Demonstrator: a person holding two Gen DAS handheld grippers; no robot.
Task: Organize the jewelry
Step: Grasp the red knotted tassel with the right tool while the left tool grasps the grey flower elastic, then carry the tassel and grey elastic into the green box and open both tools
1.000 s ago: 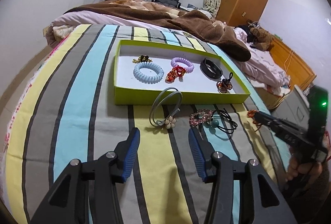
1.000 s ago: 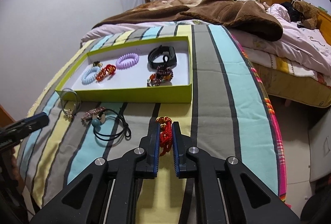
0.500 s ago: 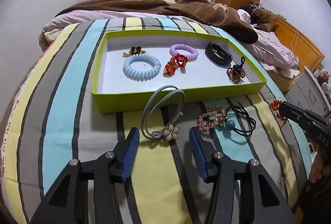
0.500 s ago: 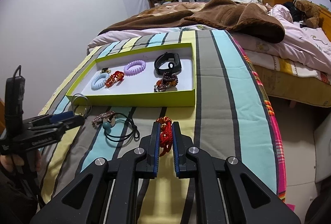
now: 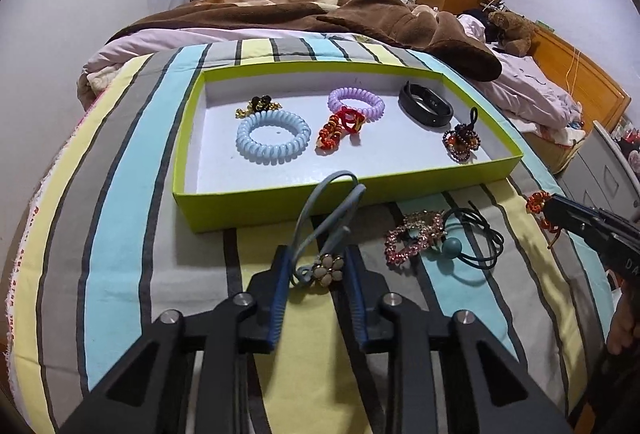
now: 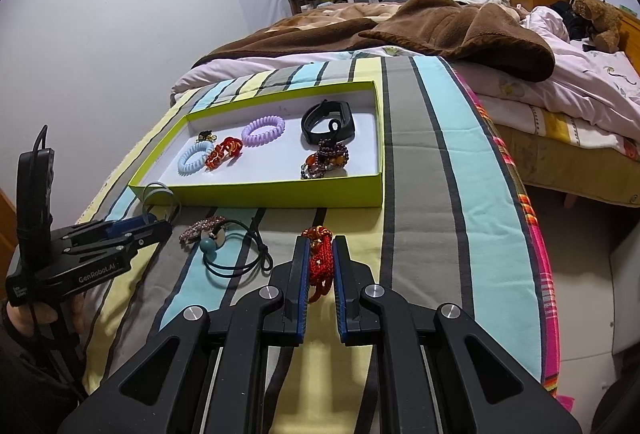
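Jewelry lies partly sorted on a bed covered by a striped blanket (image 5: 120,213), with a lime-green tray (image 5: 256,207) in the middle of it. Going left to right inside the tray, I see a small gold and black piece (image 5: 258,105), a pale blue coil band (image 5: 273,135), a red and orange beaded piece (image 5: 340,127), a lilac coil band (image 5: 356,103), a black wristband (image 5: 426,109) and a dark beaded hair tie (image 5: 462,141).

On the blanket, just in front of the tray, my left tongs (image 5: 318,274) point steeply down at a grey-blue hair tie with a cream flower (image 5: 326,268). Their jaws have just been closing, and the flower end now sits between the blue pads, which stand close on either side; I cannot tell whether they press on it yet. The tie's loop rises against the tray's front wall. From the right wrist view, a hand (image 6: 28,314) grips the left tool's handle at the lower left.

To the right of the flower tie lie a pink rhinestone clip (image 5: 414,240) and a black cord tie with a teal bead (image 5: 454,248), touching each other.

Further right, my right tongs (image 6: 320,262) are angled downward and clamped on a red braided cord bracelet (image 6: 320,258), just above the blanket.
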